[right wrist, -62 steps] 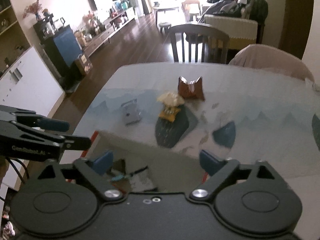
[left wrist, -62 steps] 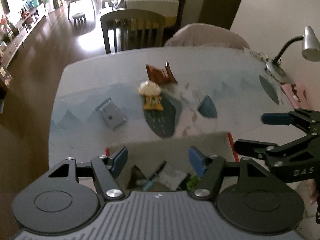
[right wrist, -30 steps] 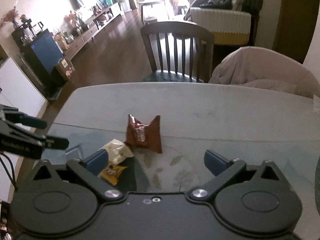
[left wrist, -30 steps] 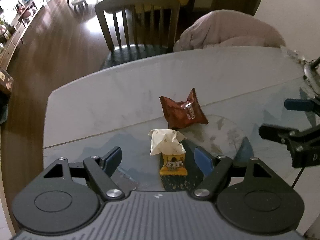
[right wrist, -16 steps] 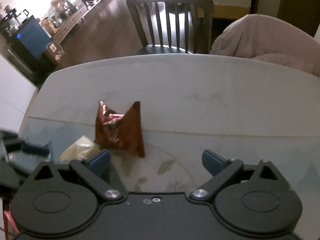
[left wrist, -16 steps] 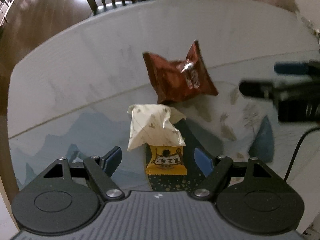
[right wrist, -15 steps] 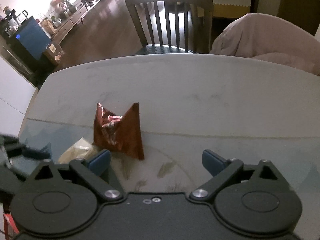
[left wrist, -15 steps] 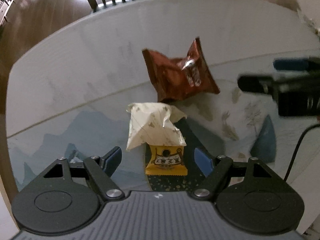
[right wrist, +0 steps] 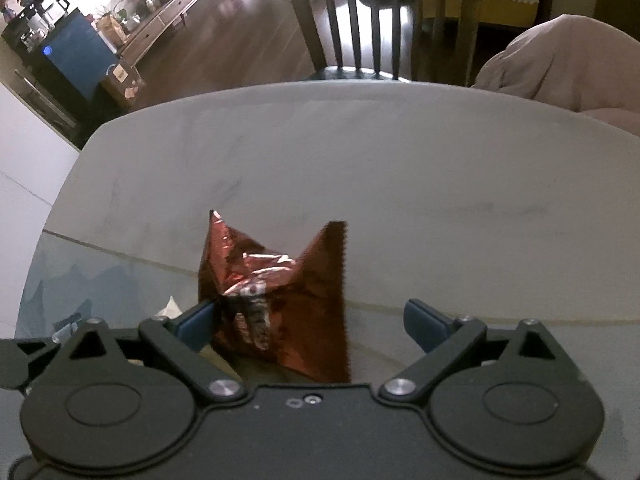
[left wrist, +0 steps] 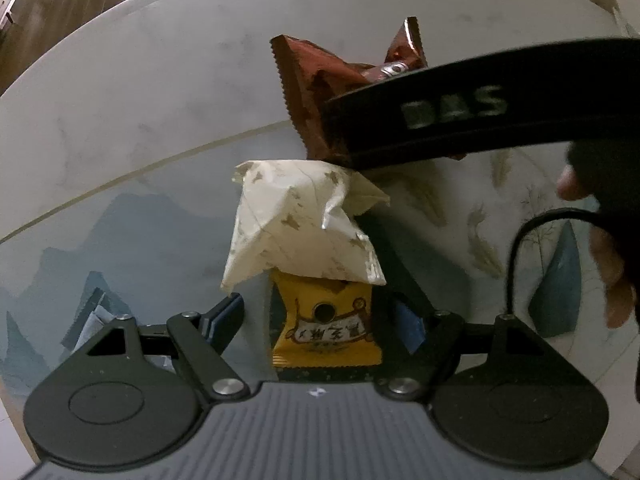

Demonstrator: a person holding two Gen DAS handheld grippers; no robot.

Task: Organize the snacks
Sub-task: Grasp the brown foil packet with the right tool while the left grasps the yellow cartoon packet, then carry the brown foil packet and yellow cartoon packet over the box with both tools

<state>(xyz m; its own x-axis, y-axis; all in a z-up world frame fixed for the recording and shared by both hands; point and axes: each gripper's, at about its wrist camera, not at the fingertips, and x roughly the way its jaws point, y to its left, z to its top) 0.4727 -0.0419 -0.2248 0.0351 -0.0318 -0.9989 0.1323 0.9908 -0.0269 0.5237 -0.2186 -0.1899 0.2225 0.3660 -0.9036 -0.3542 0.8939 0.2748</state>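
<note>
Left wrist view: the left gripper [left wrist: 320,320] points straight down with its blue pads spread wide, and the yellow snack packet [left wrist: 325,330] lies flat between them at lower centre, the pads apparently clear of its sides. It is a small pillow-shaped sachet of glossy film with crimped ends, likely light and a bit slippery, so pinching across its narrow sides near the middle looks safest. A cream packet [left wrist: 300,228], crumpled and puffy with small printed marks, lies over the yellow packet's upper end at frame centre; it would probably shift or ride along if the yellow one is lifted. Above it, at upper centre, the brown packet [left wrist: 320,84] has saw-tooth sealed edges and a shiny foil crease. The right gripper [left wrist: 460,120] crosses the upper right as a black bar over that brown packet. All sit on a smooth table [left wrist: 140,80], pale at the top, with a blue mountain print lower down

Right wrist view: the right gripper [right wrist: 310,322] is tilted down, jaws wide, with the brown packet [right wrist: 280,296] standing between them at lower centre, nearer the left pad [right wrist: 196,324]; contact there is unclear. Its foil is thin, crinkly and soft, with stiff serrated ends sticking up, so a squeeze across the puffed belly should hold without crushing much
</note>
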